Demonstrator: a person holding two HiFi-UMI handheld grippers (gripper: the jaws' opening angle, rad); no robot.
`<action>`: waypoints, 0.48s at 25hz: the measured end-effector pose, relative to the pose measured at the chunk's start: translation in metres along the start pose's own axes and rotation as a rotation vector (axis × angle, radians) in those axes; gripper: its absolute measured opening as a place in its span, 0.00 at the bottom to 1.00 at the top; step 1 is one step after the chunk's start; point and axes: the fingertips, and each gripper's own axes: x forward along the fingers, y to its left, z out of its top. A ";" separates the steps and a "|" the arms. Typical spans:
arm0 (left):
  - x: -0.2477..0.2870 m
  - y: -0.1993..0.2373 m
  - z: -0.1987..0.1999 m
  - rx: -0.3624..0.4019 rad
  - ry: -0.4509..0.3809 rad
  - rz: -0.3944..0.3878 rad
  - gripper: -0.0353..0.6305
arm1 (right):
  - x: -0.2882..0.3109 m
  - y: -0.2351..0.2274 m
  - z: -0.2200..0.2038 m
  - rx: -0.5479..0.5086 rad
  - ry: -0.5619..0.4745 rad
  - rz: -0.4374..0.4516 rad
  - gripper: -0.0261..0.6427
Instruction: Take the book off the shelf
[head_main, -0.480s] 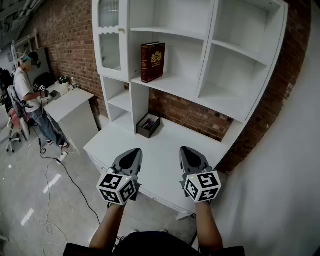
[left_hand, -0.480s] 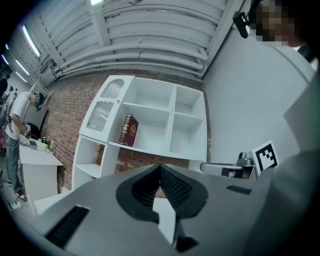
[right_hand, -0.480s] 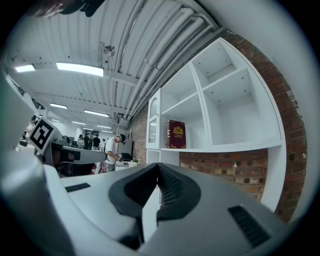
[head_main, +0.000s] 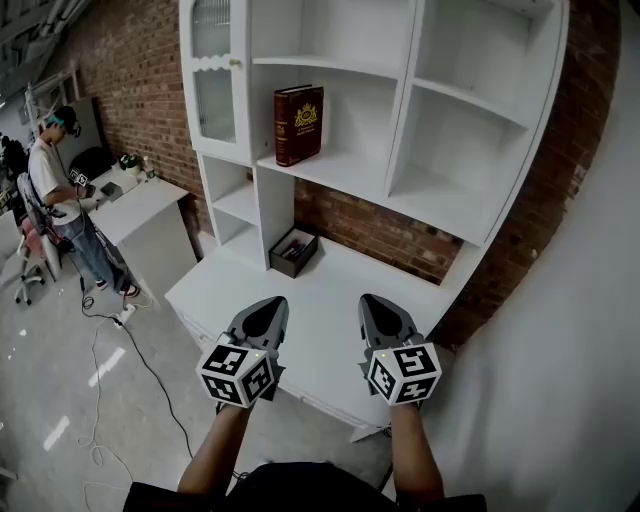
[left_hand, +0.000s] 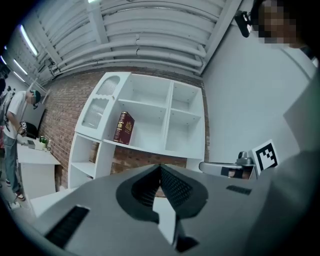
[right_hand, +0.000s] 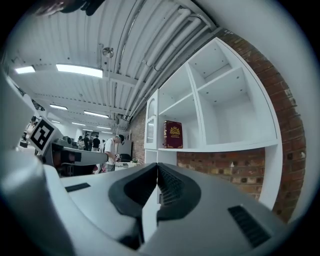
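A dark red book (head_main: 298, 124) with a gold crest stands upright on a middle shelf of the white shelf unit (head_main: 400, 190). It also shows as the book (left_hand: 123, 128) in the left gripper view and the book (right_hand: 172, 134) in the right gripper view. My left gripper (head_main: 268, 308) and right gripper (head_main: 377, 304) hover side by side over the white desk (head_main: 320, 300), well below and in front of the book. Both are shut with nothing between the jaws. The left gripper (left_hand: 160, 167) and right gripper (right_hand: 157, 166) point up toward the shelves.
A small dark box (head_main: 294, 250) with items inside sits on the desk under the shelves. A glass-door cabinet (head_main: 212, 80) stands left of the book. A person (head_main: 62, 195) stands at another table (head_main: 135, 205) far left. A cable (head_main: 120, 340) lies on the floor.
The view has shifted slightly; the shelf unit and book sit a little further left in the head view. Both grippers keep almost the same place and stay shut.
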 end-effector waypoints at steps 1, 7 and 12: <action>0.003 -0.003 0.000 0.001 -0.002 -0.002 0.08 | -0.001 -0.004 0.001 0.005 -0.005 0.000 0.07; 0.021 -0.025 -0.002 0.015 0.006 -0.007 0.08 | -0.007 -0.026 -0.001 0.039 -0.017 0.002 0.07; 0.030 -0.034 -0.007 0.022 0.014 0.014 0.08 | -0.010 -0.040 -0.007 0.061 -0.018 0.018 0.07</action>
